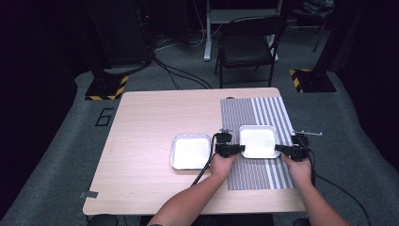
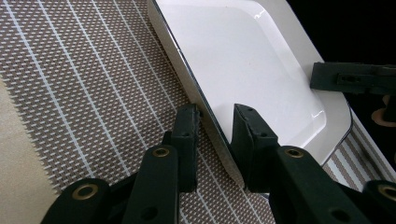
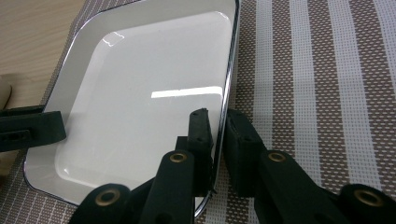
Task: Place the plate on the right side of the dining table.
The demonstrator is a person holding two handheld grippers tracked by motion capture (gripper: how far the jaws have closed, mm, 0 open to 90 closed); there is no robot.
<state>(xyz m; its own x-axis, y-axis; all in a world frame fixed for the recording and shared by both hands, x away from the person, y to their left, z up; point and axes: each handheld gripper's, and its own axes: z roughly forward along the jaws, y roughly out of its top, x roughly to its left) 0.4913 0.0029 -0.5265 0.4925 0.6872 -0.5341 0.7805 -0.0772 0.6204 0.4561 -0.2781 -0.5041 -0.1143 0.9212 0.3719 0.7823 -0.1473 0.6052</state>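
Note:
A white square tray [image 1: 258, 140] lies on the striped placemat [image 1: 263, 110] at the table's right half. My left gripper [image 1: 241, 148] holds its left rim and my right gripper [image 1: 278, 148] its right rim. In the left gripper view the jaws of my left gripper [image 2: 215, 116] pinch the rim of the tray [image 2: 243, 60], one outside and one inside. In the right gripper view my right gripper [image 3: 218, 122] is shut the same way on the opposite rim of the tray [image 3: 149, 84]. Each gripper view shows the other gripper's jaw tip across the tray.
A second white tray [image 1: 190, 151] sits on bare wood just left of the placemat, close to my left hand. The wooden table [image 1: 150, 117] has open space at left and back. A black chair [image 1: 247, 44] stands beyond the far edge.

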